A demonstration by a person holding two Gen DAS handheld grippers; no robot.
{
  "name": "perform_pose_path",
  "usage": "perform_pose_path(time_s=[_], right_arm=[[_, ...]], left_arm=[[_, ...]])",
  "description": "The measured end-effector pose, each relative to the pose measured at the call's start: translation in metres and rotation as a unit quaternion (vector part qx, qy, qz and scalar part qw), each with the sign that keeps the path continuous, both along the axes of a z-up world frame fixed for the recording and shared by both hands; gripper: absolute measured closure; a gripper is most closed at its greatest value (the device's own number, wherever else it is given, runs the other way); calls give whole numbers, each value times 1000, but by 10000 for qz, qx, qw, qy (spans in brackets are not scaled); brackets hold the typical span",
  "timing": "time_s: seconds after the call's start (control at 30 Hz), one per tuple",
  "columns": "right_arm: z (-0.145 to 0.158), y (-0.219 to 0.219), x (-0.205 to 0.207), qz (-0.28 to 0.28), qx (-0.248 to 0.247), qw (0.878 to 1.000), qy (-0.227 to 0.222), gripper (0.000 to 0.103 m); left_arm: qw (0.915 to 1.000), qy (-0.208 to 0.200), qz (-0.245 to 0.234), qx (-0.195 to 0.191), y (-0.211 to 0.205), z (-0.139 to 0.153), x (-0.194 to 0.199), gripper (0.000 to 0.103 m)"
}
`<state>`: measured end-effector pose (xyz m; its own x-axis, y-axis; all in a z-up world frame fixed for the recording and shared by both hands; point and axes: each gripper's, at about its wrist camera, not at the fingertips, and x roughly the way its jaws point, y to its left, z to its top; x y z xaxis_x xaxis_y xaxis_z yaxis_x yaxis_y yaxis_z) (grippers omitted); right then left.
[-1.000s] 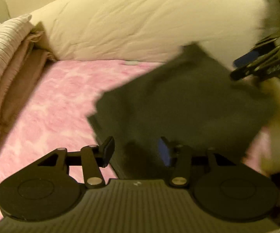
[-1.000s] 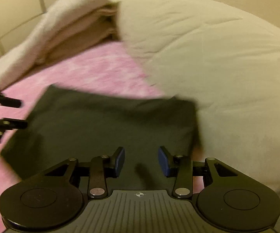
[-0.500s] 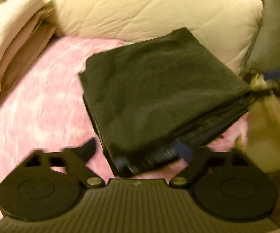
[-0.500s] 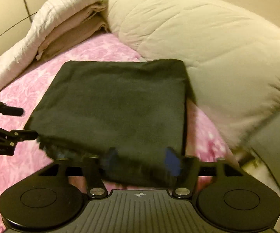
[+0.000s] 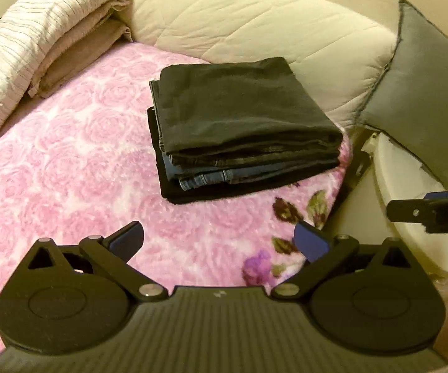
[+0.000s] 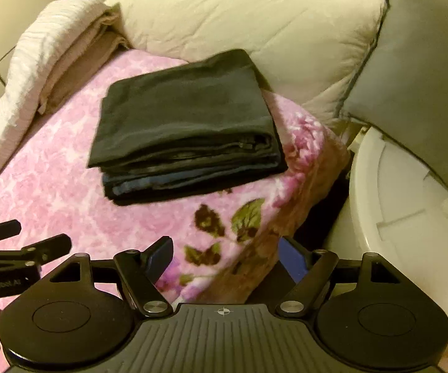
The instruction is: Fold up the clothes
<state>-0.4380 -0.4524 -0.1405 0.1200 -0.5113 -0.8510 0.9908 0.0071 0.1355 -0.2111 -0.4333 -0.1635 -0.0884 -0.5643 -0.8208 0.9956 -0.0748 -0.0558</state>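
A stack of folded clothes [image 5: 239, 115] [image 6: 186, 118] lies on the pink rose-patterned blanket [image 5: 68, 155] [image 6: 53, 186]. A dark folded garment tops the stack, with blue jeans [image 5: 205, 180] under it and a black piece at the bottom. My left gripper [image 5: 219, 237] is open and empty, held over the blanket a little short of the stack. My right gripper [image 6: 225, 253] is also open and empty, above the blanket's floral edge. Each gripper's tip shows in the other's view: the right one [image 5: 426, 214] and the left one [image 6: 22, 248].
A cream duvet [image 5: 239, 21] [image 6: 224, 18] bulges behind the stack. Folded beige and white bedding [image 5: 53, 31] [image 6: 53, 46] lies at the back left. A grey cushion [image 5: 419, 93] [image 6: 416, 77] leans over a white round object [image 5: 410, 217] [image 6: 395, 217] beyond the bed's right edge.
Both grippers let go of the dark garment, which now rests on the stack. They opened wide and pulled back and up, away from the clothes.
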Motion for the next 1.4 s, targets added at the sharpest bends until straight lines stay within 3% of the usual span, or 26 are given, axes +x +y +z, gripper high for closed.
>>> perform_pose_path(time_s=[0.37, 0.6, 1.07, 1.4], right_arm=[[44, 50, 26, 219, -420, 9988, 148, 25], [53, 43, 26, 535, -523, 9971, 118, 25], [53, 33, -5, 1125, -428, 9926, 157, 25], [52, 29, -2, 908, -342, 9952, 142, 25]], left_arm=[[9990, 185, 358, -186, 51, 47, 2, 6], [9978, 70, 617, -229, 58, 58, -11, 6], [9889, 208, 1467, -138, 66, 65, -45, 6], [9921, -124, 1246, -49, 61, 65, -40, 6]])
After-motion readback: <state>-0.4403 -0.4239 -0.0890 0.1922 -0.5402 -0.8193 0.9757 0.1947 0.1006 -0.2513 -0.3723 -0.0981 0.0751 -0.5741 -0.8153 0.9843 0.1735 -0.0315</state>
